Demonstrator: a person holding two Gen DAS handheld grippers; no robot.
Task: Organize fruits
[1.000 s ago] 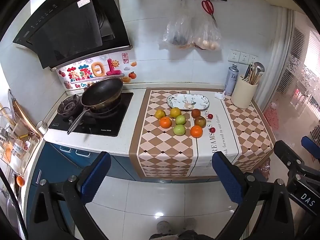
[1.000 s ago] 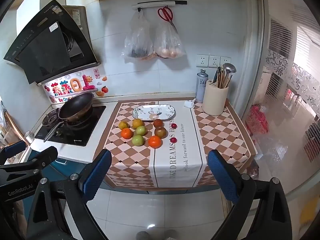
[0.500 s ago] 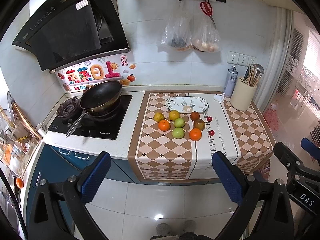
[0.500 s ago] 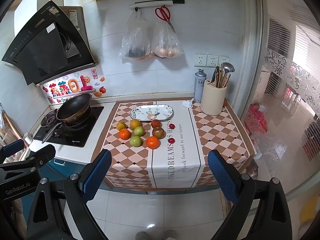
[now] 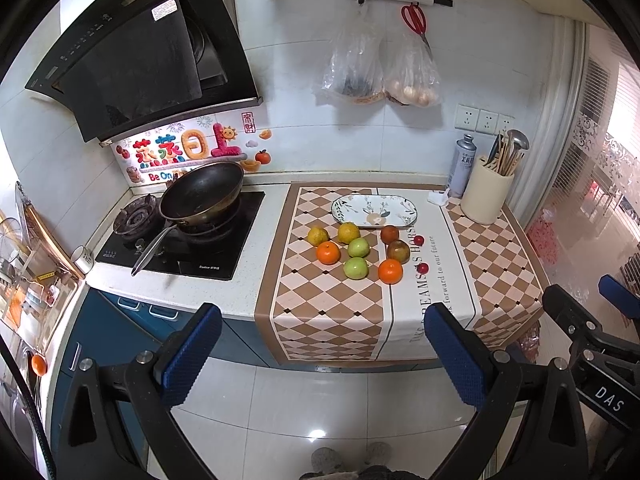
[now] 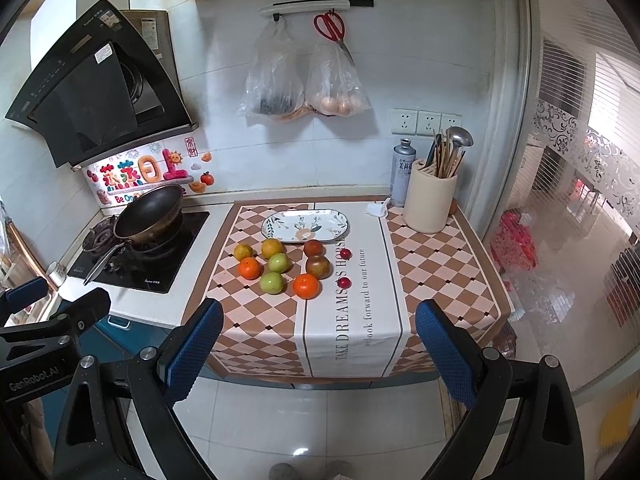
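Observation:
Several fruits lie grouped on the checked cloth (image 5: 332, 312) on the counter: two oranges (image 5: 328, 252) (image 5: 390, 271), two green apples (image 5: 355, 267), two yellow citrus (image 5: 348, 232), two brownish-red fruits (image 5: 398, 251) and two small red ones (image 5: 422, 268). An empty oval patterned plate (image 5: 374, 211) (image 6: 305, 225) sits just behind them. My left gripper (image 5: 320, 354) is open and empty, held back over the floor. My right gripper (image 6: 318, 346) is also open and empty, well short of the counter. The fruits also show in the right wrist view (image 6: 306, 286).
A wok (image 5: 202, 196) sits on the gas hob at the left. A beige utensil holder (image 5: 486, 196) and a spray can (image 5: 462, 166) stand at the back right. Two plastic bags (image 5: 376, 68) and red scissors hang on the wall. A range hood (image 5: 136, 48) overhangs the hob.
Both views have shifted slightly, with the counter and fruits sitting a little higher and to the left in frame. The fruits and plate have not moved. Both grippers stay open.

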